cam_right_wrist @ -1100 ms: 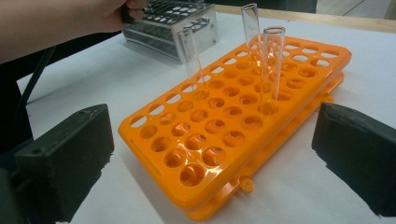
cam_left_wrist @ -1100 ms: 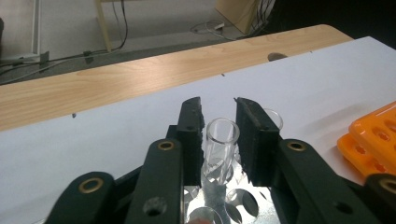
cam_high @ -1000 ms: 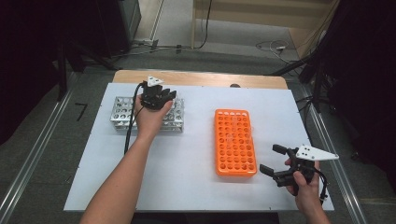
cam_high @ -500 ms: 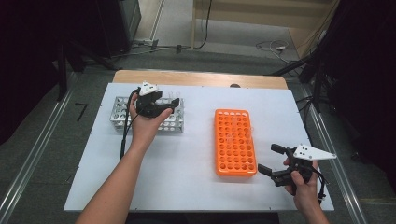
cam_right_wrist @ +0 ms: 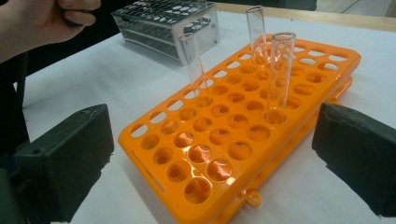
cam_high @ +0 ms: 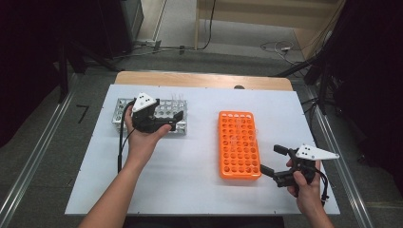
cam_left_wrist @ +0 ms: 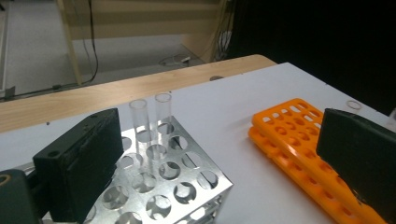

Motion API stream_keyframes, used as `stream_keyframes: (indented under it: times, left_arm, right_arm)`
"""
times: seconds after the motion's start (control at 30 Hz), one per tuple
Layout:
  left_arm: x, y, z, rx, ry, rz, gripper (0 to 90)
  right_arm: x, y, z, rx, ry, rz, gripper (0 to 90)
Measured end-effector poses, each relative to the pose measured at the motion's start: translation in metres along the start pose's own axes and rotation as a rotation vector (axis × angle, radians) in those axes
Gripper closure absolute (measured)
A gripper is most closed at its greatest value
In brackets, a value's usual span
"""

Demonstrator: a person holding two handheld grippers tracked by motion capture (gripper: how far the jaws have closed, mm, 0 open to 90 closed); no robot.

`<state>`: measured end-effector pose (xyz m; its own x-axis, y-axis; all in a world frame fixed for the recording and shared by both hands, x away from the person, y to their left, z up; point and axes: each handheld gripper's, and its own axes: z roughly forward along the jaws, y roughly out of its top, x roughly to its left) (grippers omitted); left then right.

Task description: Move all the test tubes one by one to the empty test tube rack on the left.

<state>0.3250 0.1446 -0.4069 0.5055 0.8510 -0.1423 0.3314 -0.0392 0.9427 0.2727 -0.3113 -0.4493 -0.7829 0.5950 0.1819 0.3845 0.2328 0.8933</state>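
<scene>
Table's clear tubes [cam_high: 175,99] faint above metal rack [cam_high: 124,111].

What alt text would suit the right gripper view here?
An orange rack on a white table holds three upright clear tubes, seen between the open right gripper. Farther off stand a metal rack and a hand.

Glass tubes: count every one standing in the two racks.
5. Three in the orange rack. Two in the metal rack's far corner. Clear glass; others may go unseen.
</scene>
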Motion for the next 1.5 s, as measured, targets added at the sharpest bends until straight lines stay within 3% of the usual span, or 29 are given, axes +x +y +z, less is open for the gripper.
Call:
stream_keyframes:
  times: [0.37,0.7,1.13,1.27,1.33,1.5]
  left_arm:
    - [-0.022,-0.013,-0.032,-0.028,-0.046,0.016,0.0]
    - [-0.034,-0.031,-0.063,-0.048,-0.058,0.011,0.0]
    - [-0.033,-0.062,-0.089,-0.052,-0.059,-0.024,0.0]
    - [-0.032,-0.070,-0.096,-0.059,-0.063,-0.025,0.0]
    - [-0.030,-0.072,-0.099,-0.063,-0.065,-0.029,0.0]
    - [-0.026,-0.078,-0.103,-0.062,-0.059,-0.031,0.0]
  right_arm:
    - [-0.002,0.012,0.006,-0.011,-0.014,0.000,0.0]
    - [-0.013,0.027,0.020,0.005,-0.029,0.005,0.0]
    - [-0.034,0.035,0.048,0.031,-0.042,0.034,0.0]
    - [-0.039,0.035,0.053,0.041,-0.043,0.068,4.1]
    - [-0.040,0.033,0.057,0.063,-0.070,0.091,5.6]
    - [-0.041,0.024,0.062,0.079,-0.083,0.115,18.6]
